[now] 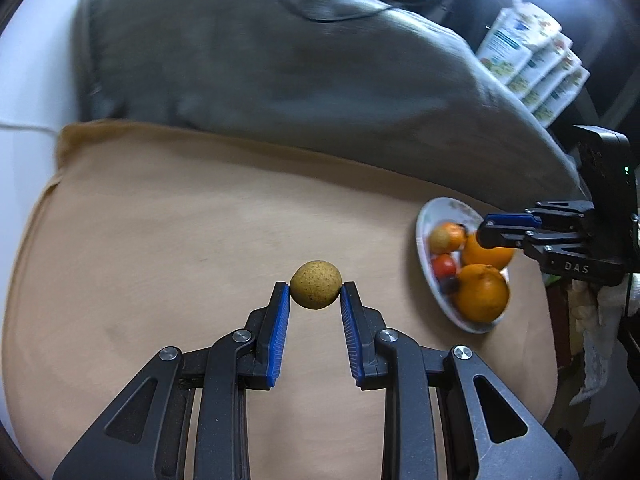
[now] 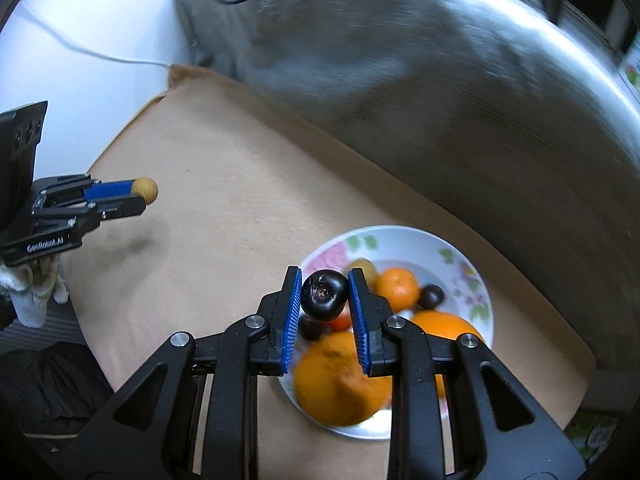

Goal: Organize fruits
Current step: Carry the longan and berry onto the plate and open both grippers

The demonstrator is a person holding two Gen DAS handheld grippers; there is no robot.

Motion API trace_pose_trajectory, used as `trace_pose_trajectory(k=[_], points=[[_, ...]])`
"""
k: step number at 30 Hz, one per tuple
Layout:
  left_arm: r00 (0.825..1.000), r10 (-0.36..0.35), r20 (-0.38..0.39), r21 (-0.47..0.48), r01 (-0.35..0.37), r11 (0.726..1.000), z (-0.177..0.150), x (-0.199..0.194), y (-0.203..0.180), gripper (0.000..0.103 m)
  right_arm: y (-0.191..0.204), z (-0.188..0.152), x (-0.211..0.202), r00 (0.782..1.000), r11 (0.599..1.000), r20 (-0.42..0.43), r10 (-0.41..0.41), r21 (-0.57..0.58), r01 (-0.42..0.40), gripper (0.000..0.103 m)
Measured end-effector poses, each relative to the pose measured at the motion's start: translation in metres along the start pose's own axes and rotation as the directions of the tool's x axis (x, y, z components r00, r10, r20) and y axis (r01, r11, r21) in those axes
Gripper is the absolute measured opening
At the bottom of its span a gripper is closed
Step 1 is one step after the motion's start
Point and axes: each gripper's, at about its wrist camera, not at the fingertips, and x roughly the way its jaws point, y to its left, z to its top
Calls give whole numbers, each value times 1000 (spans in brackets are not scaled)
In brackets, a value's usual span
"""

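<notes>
My left gripper (image 1: 315, 289) is shut on a round, speckled tan-yellow fruit (image 1: 316, 285) and holds it above the tan cushion (image 1: 160, 248); the fruit also shows in the right wrist view (image 2: 145, 189). My right gripper (image 2: 324, 280) is shut on a dark purple fruit (image 2: 323, 295) above the flowered white plate (image 2: 404, 242). The plate holds oranges (image 2: 336, 380), a smaller orange fruit (image 2: 398, 288), a red fruit and dark fruits (image 2: 431, 296). In the left wrist view the plate (image 1: 425, 216) lies at the right, with my right gripper (image 1: 488, 232) over it.
A big grey pillow (image 1: 280, 64) lies behind the cushion. Stacked printed packets (image 1: 528, 56) stand at the far right. White cable and white wall are at the left. The cushion's front-right edge drops off near the plate.
</notes>
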Motion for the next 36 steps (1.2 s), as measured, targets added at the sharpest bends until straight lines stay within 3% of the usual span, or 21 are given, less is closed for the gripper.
trace_pose_trajectory(k=[19, 36], points=[[996, -84, -32, 171, 89, 981, 23, 35, -99, 25, -54, -29, -14, 998, 984, 51, -39, 174, 30, 25], [994, -94, -55, 232, 105, 967, 29, 50, -133, 25, -61, -26, -8, 998, 978, 62, -10, 210, -3, 25]])
